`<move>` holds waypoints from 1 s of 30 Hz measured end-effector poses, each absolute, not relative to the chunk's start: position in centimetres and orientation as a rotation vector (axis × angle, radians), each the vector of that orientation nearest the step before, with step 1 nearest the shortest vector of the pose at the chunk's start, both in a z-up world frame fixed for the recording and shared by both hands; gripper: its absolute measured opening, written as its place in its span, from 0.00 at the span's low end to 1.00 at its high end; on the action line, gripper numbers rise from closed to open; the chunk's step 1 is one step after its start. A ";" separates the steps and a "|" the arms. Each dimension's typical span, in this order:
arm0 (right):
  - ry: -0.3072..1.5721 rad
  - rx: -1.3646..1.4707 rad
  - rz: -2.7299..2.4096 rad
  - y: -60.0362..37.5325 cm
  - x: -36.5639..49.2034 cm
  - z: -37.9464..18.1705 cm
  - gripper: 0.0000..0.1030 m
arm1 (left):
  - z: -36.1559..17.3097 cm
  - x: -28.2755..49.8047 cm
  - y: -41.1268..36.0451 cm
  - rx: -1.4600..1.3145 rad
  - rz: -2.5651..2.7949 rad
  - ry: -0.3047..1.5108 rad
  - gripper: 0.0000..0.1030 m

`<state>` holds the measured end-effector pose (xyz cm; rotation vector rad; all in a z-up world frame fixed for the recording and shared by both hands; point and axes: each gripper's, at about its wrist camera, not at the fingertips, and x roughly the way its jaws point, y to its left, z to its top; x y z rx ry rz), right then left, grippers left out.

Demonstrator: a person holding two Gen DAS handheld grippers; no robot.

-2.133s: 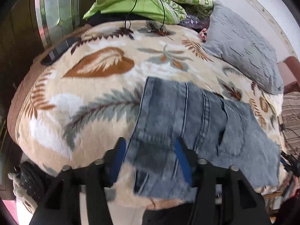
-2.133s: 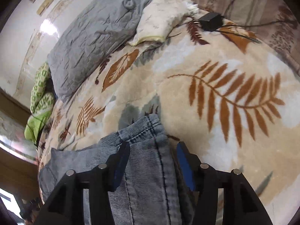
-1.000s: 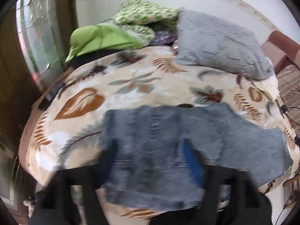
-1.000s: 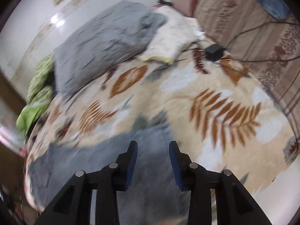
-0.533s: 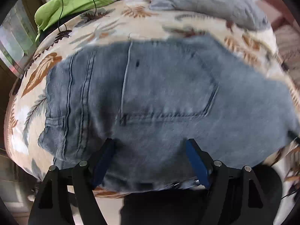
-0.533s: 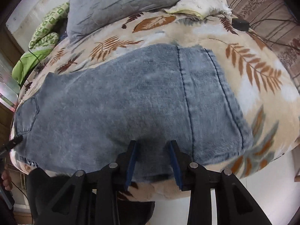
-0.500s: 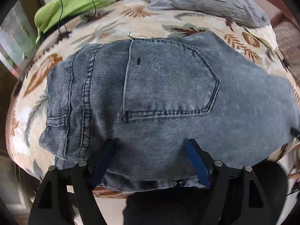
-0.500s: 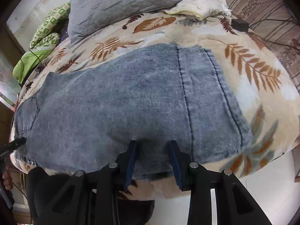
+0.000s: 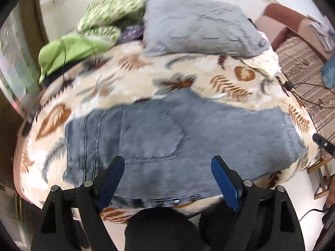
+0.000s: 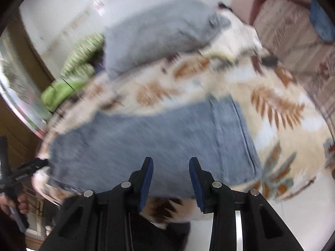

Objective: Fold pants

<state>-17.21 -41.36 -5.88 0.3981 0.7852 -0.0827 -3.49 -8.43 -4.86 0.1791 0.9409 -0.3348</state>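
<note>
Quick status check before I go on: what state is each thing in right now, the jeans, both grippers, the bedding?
jeans: folded, lying flat on the blanket, back pocket up, held by neither gripper.
left gripper: open wide, above the jeans' near edge.
right gripper: open, empty, above the near edge.
leaf-print blanket: spread over the bed.
grey pillow: lying at the far side, rumpled.

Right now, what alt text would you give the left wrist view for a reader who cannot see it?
Folded grey-blue jeans lie flat, back pocket up, on a leaf-patterned blanket covering a bed. The open left gripper hangs above their near edge, holding nothing. Behind lie a grey pillow and green bedding.
</note>
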 end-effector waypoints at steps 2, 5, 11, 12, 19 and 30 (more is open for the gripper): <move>0.700 0.405 -0.048 -40.4 -17.5 -4.1 0.57 | -3.6 -4.4 -10.2 0.217 -0.371 0.909 0.83; 0.616 0.352 -0.026 -38.2 -17.8 -2.0 0.58 | -2.0 -5.2 -12.5 0.266 -0.382 0.811 0.83; 0.594 0.240 -0.109 -35.7 -17.1 -1.3 0.58 | -1.1 -5.8 -15.7 0.294 -0.399 0.758 0.83; 0.597 0.234 -0.116 -35.8 -17.1 -1.4 0.58 | -1.2 -5.8 -16.1 0.296 -0.403 0.761 0.83; 0.609 0.260 -0.171 -39.0 -18.1 -2.4 0.58 | -1.7 -6.3 -19.5 0.345 -0.423 0.759 0.83; 0.566 0.238 -0.319 -44.2 -23.1 -0.5 0.58 | 0.5 -8.7 -26.9 0.400 -0.567 0.659 0.83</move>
